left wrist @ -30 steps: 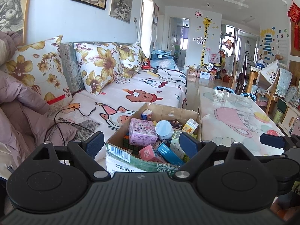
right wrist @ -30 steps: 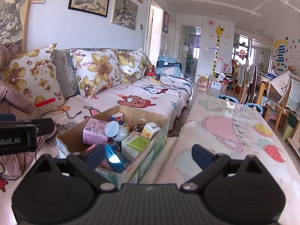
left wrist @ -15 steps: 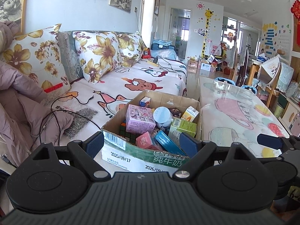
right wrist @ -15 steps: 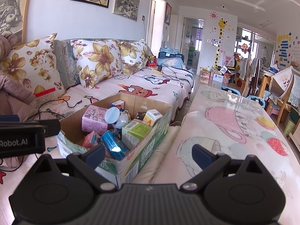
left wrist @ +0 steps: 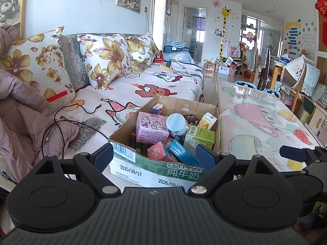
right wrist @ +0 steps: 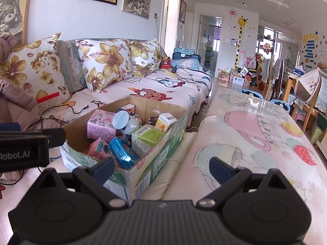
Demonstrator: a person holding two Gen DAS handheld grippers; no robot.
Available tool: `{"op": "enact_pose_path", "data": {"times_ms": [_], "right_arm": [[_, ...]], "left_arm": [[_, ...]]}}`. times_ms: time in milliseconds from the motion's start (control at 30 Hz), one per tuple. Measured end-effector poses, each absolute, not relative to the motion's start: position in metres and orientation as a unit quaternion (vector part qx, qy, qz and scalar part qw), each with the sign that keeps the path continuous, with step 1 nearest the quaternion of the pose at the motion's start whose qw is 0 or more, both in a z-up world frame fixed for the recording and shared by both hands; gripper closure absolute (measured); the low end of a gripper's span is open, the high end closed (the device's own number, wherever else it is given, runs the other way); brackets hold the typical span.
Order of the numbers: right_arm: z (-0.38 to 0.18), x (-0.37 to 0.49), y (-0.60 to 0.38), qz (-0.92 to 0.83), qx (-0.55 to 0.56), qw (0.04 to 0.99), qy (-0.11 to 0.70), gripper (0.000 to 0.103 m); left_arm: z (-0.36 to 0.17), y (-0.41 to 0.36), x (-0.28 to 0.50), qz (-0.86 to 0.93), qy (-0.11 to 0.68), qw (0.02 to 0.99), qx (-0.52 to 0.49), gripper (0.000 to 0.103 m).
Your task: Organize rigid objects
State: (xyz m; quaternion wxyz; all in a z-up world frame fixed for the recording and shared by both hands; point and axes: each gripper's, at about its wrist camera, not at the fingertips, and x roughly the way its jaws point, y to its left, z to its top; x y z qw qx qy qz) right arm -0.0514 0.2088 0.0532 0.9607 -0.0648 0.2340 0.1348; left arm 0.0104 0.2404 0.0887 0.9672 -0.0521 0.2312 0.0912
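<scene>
Left wrist: sofa (left wrist: pixel 130 94), table (left wrist: pixel 265 134) flanking carton (left wrist: pixel 163 169)

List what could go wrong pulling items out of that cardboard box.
1. The items lie jumbled: lifting the blue box may drag the pink carton beside it.
2. The cardboard box sits near its support's edge; a snag could tip it.
3. Both grippers, left gripper and right gripper, are open and close together; they could collide.

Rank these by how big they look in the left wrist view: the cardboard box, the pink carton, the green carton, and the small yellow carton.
1. cardboard box, which holds the rest
2. pink carton
3. green carton, near the pink one in size, so that order is unsure
4. small yellow carton, farther back, which may shrink it
</scene>
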Motion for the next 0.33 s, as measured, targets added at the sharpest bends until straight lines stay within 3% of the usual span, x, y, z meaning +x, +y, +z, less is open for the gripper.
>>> {"op": "enact_pose_path", "data": {"times_ms": [333], "right_arm": [[0.045, -0.042, 0.195, 0.128, -0.047, 0.961, 0.24, 0.004]], "left_arm": [[0.09, 0.235, 0.018, 0.096, 0.237, 0.966, -0.038, 0.0]]}}
